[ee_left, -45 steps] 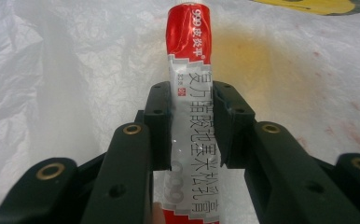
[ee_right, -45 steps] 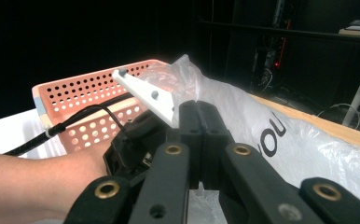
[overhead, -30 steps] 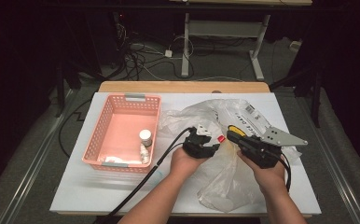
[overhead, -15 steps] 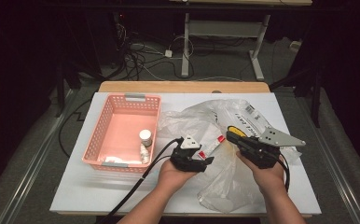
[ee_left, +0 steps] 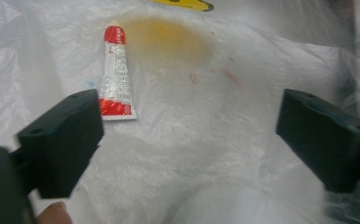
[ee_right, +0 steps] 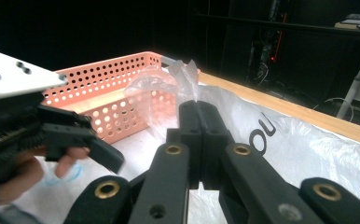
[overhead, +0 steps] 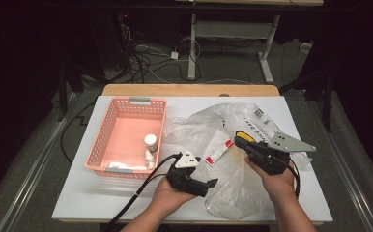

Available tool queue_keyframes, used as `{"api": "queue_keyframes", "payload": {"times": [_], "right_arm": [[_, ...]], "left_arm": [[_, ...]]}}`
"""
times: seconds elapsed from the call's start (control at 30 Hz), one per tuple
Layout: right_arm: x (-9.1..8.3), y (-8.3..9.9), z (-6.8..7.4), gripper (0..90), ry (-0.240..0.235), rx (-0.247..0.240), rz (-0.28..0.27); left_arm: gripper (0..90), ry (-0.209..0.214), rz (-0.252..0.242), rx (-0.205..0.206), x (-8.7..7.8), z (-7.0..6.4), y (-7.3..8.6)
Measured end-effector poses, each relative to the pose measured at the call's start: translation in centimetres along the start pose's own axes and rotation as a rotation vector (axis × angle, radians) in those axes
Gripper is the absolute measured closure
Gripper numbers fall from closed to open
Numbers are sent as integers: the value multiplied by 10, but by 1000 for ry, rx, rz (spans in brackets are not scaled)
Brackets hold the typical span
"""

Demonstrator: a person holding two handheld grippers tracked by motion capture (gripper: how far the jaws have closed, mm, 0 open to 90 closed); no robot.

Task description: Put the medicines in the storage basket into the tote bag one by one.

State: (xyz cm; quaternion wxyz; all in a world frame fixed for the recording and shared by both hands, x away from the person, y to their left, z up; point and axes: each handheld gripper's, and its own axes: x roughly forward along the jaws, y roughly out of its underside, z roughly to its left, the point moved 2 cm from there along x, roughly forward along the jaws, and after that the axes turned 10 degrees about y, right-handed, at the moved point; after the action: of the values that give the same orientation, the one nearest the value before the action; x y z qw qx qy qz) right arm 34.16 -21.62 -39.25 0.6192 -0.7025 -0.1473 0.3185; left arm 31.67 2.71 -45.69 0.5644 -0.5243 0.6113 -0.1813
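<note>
A red and white tube lies on the crumpled clear plastic bag; I cannot tell whether it is on the film or under a layer of it. My left gripper is open, low over the bag's near left part, jaws pointing right. In the left gripper view the tube lies ahead of the left jaw, and the left gripper holds nothing. My right gripper is shut on a fold of the bag; the right gripper view shows film sticking up from the right gripper.
A pink perforated basket stands at the left of the white table, holding a small white bottle and other small items. A yellow object shows by the right gripper. The table's wooden far edge lies beyond the bag.
My left gripper has drawn back from the tube toward the person and now points right. The tube stays on the bag. The right gripper has barely moved.
</note>
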Motion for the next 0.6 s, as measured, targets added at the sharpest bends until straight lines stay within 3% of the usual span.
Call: {"api": "queue_keyframes", "payload": {"times": [0.1,0.3,0.6], "right_arm": [[0,0,0,900,1,2,2],[1,0,1,900,2,-2,0],[1,0,1,900,2,-5,3]], "left_arm": [[0,-6,-11,-8,-10,-3,-1],[0,-40,-30,-7,-34,-5,1],[0,-105,-49,-27,-71,5,15]]}}
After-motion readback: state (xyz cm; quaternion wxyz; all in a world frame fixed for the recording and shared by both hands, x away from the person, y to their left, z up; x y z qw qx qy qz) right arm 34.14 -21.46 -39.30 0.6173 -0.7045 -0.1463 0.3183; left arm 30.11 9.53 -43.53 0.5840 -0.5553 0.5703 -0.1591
